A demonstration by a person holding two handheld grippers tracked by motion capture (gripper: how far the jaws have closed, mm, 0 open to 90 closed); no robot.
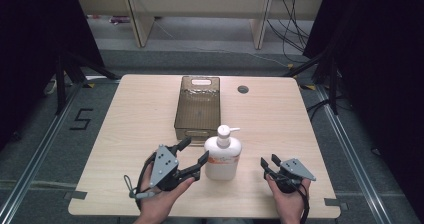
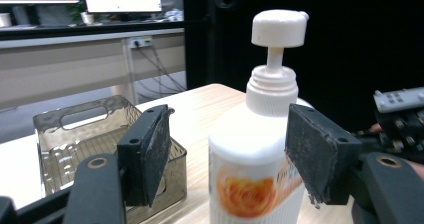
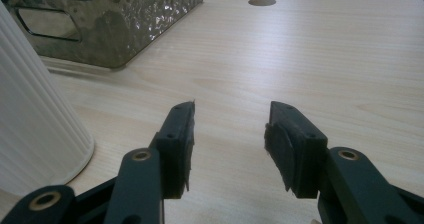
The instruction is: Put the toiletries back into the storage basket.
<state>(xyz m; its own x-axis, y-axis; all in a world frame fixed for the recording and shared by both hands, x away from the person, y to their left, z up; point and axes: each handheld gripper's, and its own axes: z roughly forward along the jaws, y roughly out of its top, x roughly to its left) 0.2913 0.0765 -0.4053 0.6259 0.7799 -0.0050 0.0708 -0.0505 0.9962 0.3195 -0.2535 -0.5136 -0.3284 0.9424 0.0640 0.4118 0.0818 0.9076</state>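
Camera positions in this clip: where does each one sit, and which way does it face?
High view: above the person's side, looking forward and down on the table; both hands show, with the left hand-held gripper and right hand-held gripper.
Left gripper view: rides the left hand-held gripper, looking along its open jaws at the pump bottle and brown bin.
Right gripper view: rides the right hand-held gripper, low over the table, jaws apart on nothing.
All three views share the bottle and the bin.
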